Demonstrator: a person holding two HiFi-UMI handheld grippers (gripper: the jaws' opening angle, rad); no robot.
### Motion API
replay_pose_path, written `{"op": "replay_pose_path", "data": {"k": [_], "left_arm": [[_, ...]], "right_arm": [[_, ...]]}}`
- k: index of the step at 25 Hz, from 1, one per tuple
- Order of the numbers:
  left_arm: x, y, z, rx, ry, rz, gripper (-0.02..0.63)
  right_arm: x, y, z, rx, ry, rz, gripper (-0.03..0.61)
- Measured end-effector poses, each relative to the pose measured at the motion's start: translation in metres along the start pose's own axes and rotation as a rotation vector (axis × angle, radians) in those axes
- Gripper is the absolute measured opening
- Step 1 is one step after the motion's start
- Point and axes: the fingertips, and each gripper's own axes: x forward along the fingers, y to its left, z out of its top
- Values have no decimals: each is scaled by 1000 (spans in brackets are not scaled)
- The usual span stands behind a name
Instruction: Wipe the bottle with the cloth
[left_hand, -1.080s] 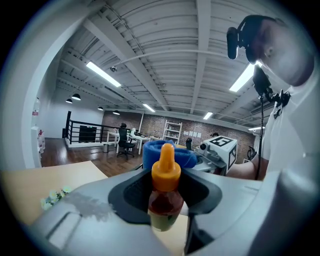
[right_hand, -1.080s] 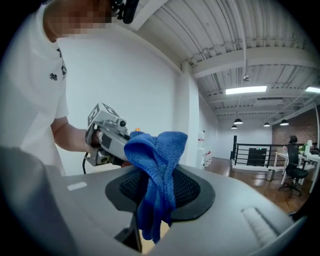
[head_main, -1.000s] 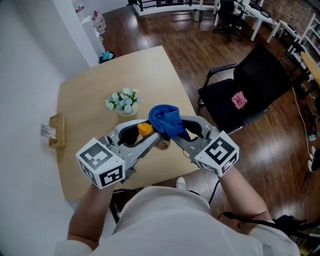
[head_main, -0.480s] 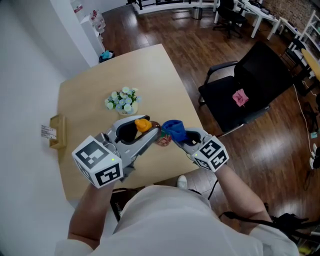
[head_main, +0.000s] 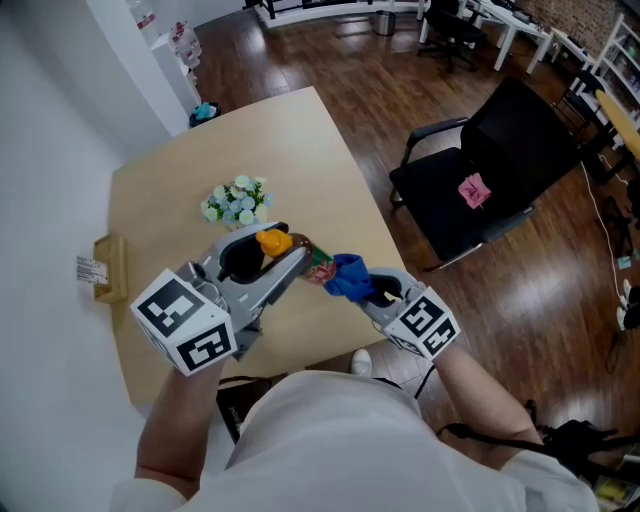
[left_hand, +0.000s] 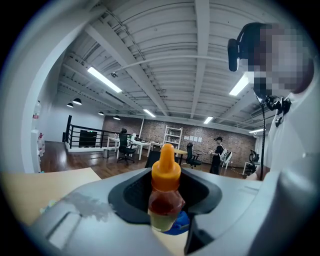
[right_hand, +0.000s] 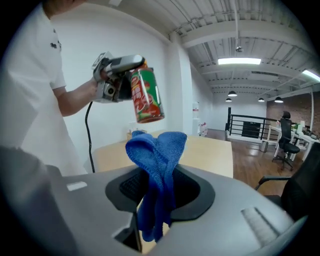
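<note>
left hand-held gripper (head_main: 287, 261) clenched on bottle (right_hand: 146, 95), right hand-held gripper (head_main: 364, 290) clenched on blue cloth (right_hand: 157, 150)

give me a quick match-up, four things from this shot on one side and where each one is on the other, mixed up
Things:
1. bottle
2. cloth
3. flowers
4. chair

Places:
a. standing on the table
b. clamped in the right gripper
c. on the floor beside the table
d. clamped in the left gripper

Pairs: 1-d, 2-b, 3-a, 4-c
</note>
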Motion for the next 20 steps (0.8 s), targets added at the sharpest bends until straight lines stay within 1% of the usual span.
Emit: {"op": "replay_pose_path", "data": {"k": [2, 5, 8, 14, 20], "left_arm": [[2, -4, 2, 10, -5, -13, 161], [6, -6, 0, 14, 5, -21, 161], [7, -4, -6, 12, 23, -15, 161], [5, 1, -18, 10, 51, 2, 161], [5, 7, -26, 2, 71, 14, 161]], "right_arm": [[10, 15, -3, -11, 9, 27, 127], [19, 30, 14, -30, -17, 56, 126], [21, 34, 23, -45, -41, 65, 126], [10, 18, 14, -42, -25, 36, 126], [-11, -14, 8, -8, -34, -38, 126]]}}
